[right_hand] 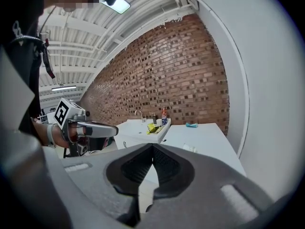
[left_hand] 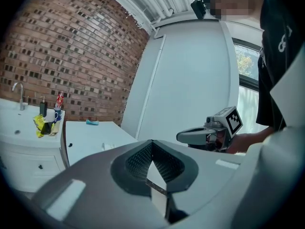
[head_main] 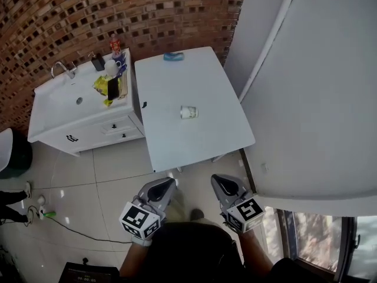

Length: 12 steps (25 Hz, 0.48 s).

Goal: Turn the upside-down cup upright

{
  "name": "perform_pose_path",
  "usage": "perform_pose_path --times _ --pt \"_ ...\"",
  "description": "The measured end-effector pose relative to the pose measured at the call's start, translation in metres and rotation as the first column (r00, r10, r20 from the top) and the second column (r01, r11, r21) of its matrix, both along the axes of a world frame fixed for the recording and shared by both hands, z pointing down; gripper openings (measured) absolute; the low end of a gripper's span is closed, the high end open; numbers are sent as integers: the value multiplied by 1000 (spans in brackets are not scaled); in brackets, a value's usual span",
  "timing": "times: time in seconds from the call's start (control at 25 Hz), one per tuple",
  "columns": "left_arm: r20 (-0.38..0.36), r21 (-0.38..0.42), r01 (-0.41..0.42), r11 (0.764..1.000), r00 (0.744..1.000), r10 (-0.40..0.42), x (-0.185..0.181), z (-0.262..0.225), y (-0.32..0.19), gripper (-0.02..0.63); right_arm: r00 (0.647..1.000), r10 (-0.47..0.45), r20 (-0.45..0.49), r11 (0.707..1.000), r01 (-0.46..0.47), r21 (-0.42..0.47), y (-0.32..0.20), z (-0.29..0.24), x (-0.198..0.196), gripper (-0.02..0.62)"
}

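On white table (head_main: 177,140): cup (head_main: 188,112) mid-top, blue item (head_main: 174,56) at far edge | left gripper (head_main: 166,184), right gripper (head_main: 219,180) closed, empty

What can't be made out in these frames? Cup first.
- cup on the table: tiny in all three views; which end is up cannot be told.
- blue thing at the table's far edge, head view: too small to name.
- clutter beside the sink, head view: small and overlapping; kinds unclear.
- person at the left edge, head view: cut off by the frame; only legs show.
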<state>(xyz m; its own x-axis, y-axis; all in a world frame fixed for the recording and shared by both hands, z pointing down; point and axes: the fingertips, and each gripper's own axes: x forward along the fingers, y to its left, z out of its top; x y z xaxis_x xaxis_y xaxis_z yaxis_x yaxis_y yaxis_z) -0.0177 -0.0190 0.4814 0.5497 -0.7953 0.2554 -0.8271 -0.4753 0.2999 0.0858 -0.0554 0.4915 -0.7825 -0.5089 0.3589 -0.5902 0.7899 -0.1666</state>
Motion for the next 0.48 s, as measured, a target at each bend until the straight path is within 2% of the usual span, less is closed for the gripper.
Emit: perform_pose_path --times 0.48 --pt "-48 -11 -48 999 998 47 -70 0 -82 15 998 24 -49 1000 -25 -13 -75 -10 -80 -8"
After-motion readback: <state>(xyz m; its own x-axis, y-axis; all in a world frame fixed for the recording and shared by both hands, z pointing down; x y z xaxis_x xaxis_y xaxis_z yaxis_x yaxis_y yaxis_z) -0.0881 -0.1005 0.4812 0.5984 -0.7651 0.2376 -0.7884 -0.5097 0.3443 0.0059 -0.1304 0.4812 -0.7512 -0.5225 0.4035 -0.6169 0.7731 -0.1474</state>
